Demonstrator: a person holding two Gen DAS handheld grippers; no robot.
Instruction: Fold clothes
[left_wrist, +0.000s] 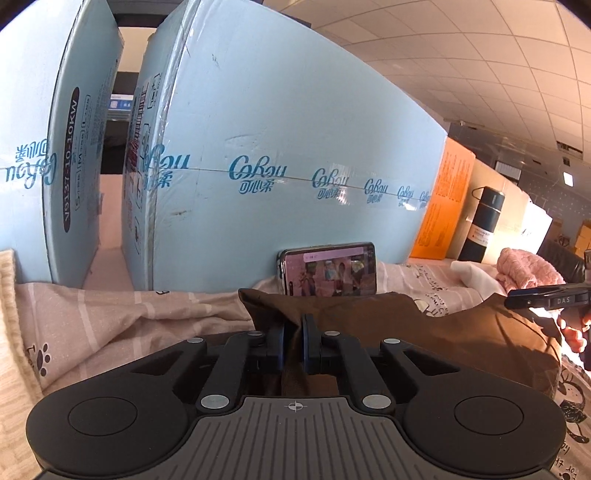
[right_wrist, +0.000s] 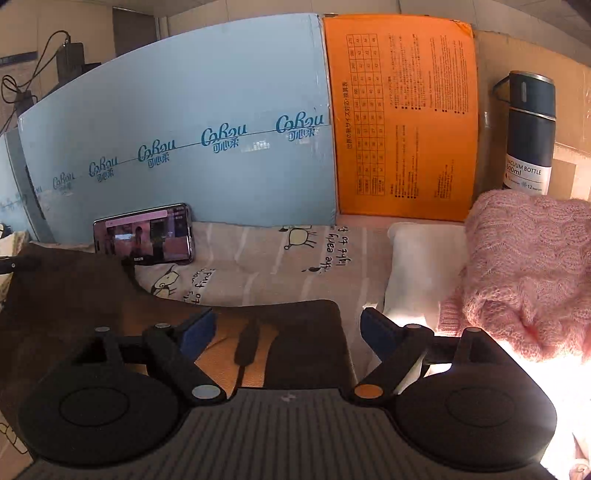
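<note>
A dark brown garment (left_wrist: 388, 321) lies on the printed bedsheet (left_wrist: 110, 314). My left gripper (left_wrist: 293, 332) is shut on a raised fold at the garment's left corner. In the right wrist view the same brown garment (right_wrist: 74, 295) spreads left and under my right gripper (right_wrist: 288, 325), whose blue-padded jaws stand wide open above the garment's right edge, pressing on nothing. The right gripper's black tip (left_wrist: 546, 299) and a hand (left_wrist: 574, 336) show at the right edge of the left wrist view. A pink knit sweater (right_wrist: 528, 266) and a white folded cloth (right_wrist: 421, 269) lie to the right.
A phone (right_wrist: 146, 236) with a lit screen leans against a big light-blue box (right_wrist: 184, 140) at the back. An orange box (right_wrist: 402, 118) and a dark vacuum bottle (right_wrist: 530, 136) stand behind the sweater. A second blue box (left_wrist: 37, 147) stands at far left.
</note>
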